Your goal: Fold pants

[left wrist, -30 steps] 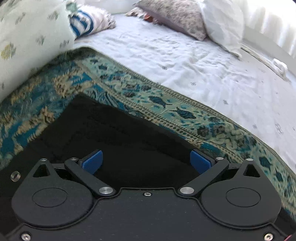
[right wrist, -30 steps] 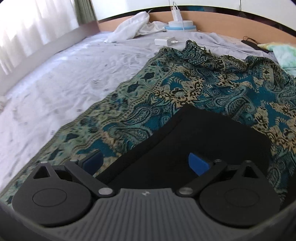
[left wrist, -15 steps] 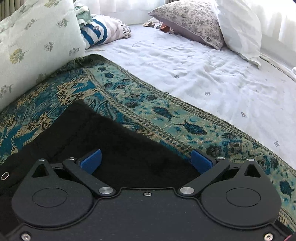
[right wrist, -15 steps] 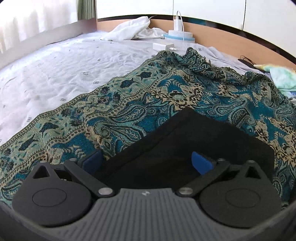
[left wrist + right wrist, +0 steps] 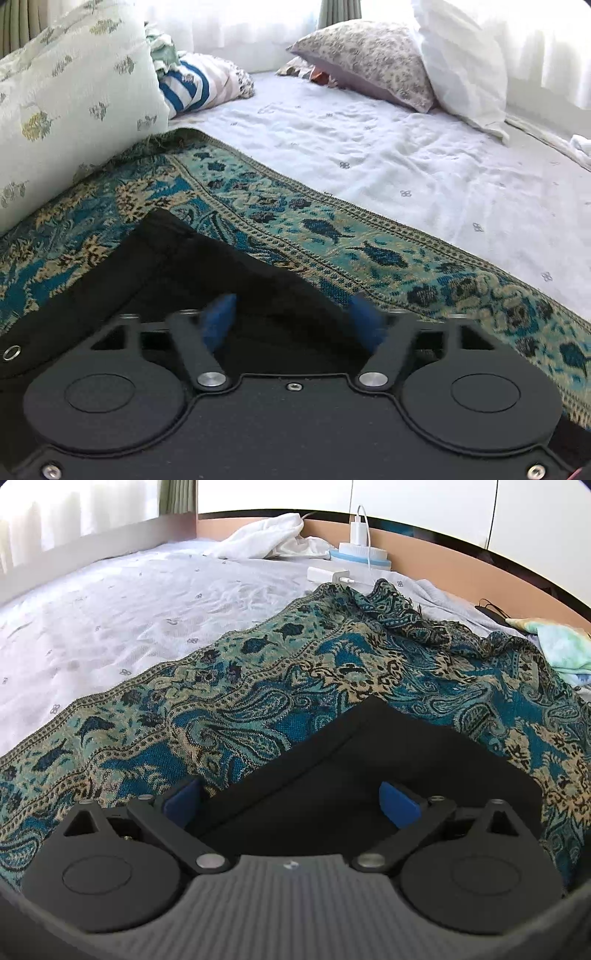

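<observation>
Black pants [image 5: 177, 280] between closing left gripper [image 5: 293, 325] pads, on paisley throw [image 5: 332, 236]

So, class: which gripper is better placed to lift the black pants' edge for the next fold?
Probably the left gripper: its jaws have just been closing around the black pants. The right gripper stands wide open.

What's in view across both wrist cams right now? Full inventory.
black pants: 1, black, on the shawl, under both grippers
paisley shawl: 1, teal and tan, spread on the bed
bed sheet: 1, white, beneath the shawl
pillows: 2, floral and white, far end
floral duvet: 1, pale, left
striped cloth: 1, blue-white
charger: 1, white, headboard
left gripper: jaws just closing, pants between
right gripper: open, closing slightly
</observation>
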Available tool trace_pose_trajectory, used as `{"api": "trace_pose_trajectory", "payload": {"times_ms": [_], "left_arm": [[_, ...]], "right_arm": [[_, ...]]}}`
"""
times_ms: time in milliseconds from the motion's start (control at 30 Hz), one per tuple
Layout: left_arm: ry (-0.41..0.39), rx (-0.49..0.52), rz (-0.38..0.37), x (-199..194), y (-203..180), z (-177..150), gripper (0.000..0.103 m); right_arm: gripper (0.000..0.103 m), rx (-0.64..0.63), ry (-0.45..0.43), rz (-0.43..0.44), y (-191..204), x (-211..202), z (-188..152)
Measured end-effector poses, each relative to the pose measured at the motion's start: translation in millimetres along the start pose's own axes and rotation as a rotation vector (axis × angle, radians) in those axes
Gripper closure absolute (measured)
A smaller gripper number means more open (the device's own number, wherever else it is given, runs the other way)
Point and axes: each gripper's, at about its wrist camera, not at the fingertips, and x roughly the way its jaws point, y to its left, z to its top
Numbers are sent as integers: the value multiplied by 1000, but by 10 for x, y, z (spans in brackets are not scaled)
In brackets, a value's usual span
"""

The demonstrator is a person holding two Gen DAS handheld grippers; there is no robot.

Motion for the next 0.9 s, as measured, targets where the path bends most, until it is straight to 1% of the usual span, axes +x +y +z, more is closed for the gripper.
{"api": "trace_pose_trajectory", "payload": {"times_ms": [33, 67, 100, 133, 167, 200, 267, 367, 400, 467, 567, 667, 733, 767, 833, 867, 900], "left_arm": [[-3, 9, 5, -27, 2, -7, 68], [-6, 18, -1, -62, 4, -15, 83], [-11, 24, -14, -105, 13, -21, 89], [-16, 26, -19, -157, 29, -23, 96], [-18, 21, -25, -206, 58, -21, 97], [-19, 11, -35, -256, 98, -10, 99], [-25, -3, -56, -356, 189, 20, 99], [-62, 2, -83, -567, 359, 35, 100], [-71, 7, -89, -627, 410, 39, 100], [-73, 1, -108, -745, 552, 36, 100], [-63, -16, -137, -915, 811, 1, 100], [-70, -6, -158, -1054, 1004, -55, 100], [-75, 6, -164, -1139, 1092, -94, 100], [-76, 3, -165, -1172, 1126, -109, 100], [-68, -5, -169, -1216, 1191, -127, 100], [-64, -4, -170, -1229, 1212, -128, 100], [-59, -3, -173, -1244, 1241, -130, 100]], "right_arm": [[13, 6, 5, 2, -21, -20, 12], [24, 11, 7, -4, -44, -48, 24], [32, 11, 13, -2, -70, -78, 40], [36, 10, 19, 17, -99, -106, 54], [48, 5, 21, 40, -135, -153, 68], [65, 5, 21, 62, -178, -204, 77], [91, 34, 43, 73, -316, -299, 101], [95, 116, 76, 153, -636, -397, 121], [96, 138, 77, 166, -740, -433, 116], [100, 168, 77, 171, -955, -515, 101], [100, 212, 70, 172, -1295, -638, 63], [100, 263, 57, 221, -1668, -752, 23], [97, 281, 69, 302, -1843, -772, 26], [90, 292, 86, 348, -1897, -767, 29], [85, 317, 100, 404, -1939, -782, 10], [76, 314, 103, 423, -1919, -792, -6], [61, 305, 104, 432, -1880, -801, -16]]}}
